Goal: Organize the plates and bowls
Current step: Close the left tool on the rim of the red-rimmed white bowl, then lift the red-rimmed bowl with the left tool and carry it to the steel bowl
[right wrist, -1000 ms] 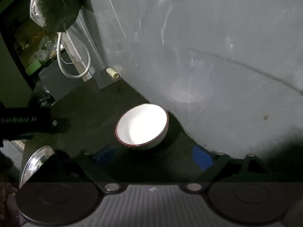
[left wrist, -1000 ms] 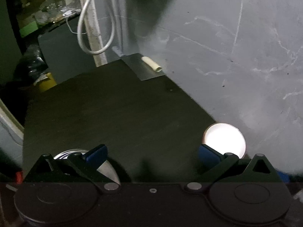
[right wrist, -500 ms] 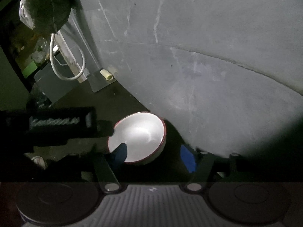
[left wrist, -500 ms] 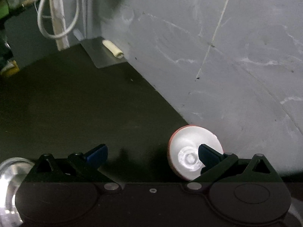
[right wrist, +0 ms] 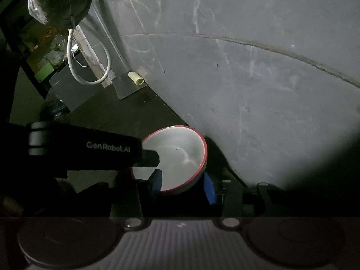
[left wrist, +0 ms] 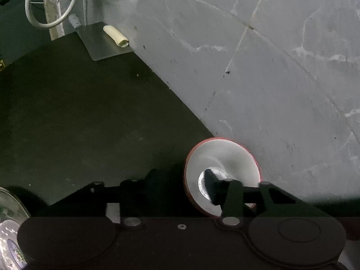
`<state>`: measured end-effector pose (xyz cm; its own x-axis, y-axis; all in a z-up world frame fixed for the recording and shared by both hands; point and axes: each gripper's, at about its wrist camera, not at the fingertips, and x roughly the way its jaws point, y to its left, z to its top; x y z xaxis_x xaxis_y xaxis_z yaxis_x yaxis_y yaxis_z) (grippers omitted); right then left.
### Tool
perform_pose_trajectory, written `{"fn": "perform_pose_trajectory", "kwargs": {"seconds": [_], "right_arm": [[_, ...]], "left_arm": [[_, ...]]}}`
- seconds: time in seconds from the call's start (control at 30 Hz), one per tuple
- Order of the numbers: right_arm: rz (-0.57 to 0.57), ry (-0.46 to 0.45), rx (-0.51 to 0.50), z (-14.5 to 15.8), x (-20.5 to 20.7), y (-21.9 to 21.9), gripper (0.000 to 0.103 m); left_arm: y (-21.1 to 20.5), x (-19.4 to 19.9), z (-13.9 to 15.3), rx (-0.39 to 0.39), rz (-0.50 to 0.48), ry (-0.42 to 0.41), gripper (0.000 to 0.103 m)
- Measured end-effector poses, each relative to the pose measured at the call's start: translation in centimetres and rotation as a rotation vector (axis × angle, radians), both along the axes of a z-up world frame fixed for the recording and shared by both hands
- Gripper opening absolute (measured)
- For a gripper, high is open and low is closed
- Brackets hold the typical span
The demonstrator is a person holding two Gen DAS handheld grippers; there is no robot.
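Note:
A white bowl with a red rim (left wrist: 227, 157) (right wrist: 177, 155) stands on the dark counter (left wrist: 90, 112) against the grey wall. In the left wrist view my left gripper (left wrist: 180, 180) is open, its right finger reaching into the bowl and its left finger outside it. The left gripper body (right wrist: 85, 150) also shows in the right wrist view, at the bowl's left rim. My right gripper (right wrist: 183, 183) straddles the bowl's near rim, its left pad (right wrist: 156, 180) inside and its right pad outside, jaws still apart.
A shiny steel plate (left wrist: 11, 225) lies at the counter's left edge. A metal sheet with a cream roll (left wrist: 115, 36) sits in the far corner. A white cable loop (right wrist: 90, 67) and a plastic bag (right wrist: 58, 2) hang there. The grey wall (left wrist: 270, 78) bounds the right.
Both grippers have moved in on the bowl. The left gripper's right finger has gone deeper inside it. The right gripper's jaws have narrowed around the near rim.

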<state>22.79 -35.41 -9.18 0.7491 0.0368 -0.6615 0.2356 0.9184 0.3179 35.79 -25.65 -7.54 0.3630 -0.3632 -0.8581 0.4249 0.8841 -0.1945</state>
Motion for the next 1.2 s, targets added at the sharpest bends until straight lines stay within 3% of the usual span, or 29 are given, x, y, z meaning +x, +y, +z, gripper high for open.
{"fn": "perform_pose_trajectory", "kwargs": {"seconds": [0.13, 0.5, 0.8, 1.0, 1.2], "right_arm": [[0.002, -0.001, 0.007, 0.0, 0.0, -0.3, 0.037], [0.065, -0.016, 0.035, 0.1, -0.9, 0.0, 0.031], [0.135, -0.171, 0.023, 4.5, -2.8, 2.2, 0.031], [0.222, -0.280, -0.014, 8.0, -5.2, 5.0, 0.031], [0.307, -0.356, -0.069, 11.2, -7.9, 8.9, 0.029]], "left_arm": [[-0.1, 0.0, -0.2, -0.015, -0.025, 0.026, 0.021], [1.0, -1.2, 1.3, -0.012, -0.026, -0.037, 0.020], [4.5, -4.6, 7.0, -0.046, 0.033, -0.178, 0.020], [8.2, -8.9, 11.7, -0.081, 0.110, -0.337, 0.020], [12.3, -13.4, 14.7, -0.111, 0.176, -0.438, 0.020]]}}
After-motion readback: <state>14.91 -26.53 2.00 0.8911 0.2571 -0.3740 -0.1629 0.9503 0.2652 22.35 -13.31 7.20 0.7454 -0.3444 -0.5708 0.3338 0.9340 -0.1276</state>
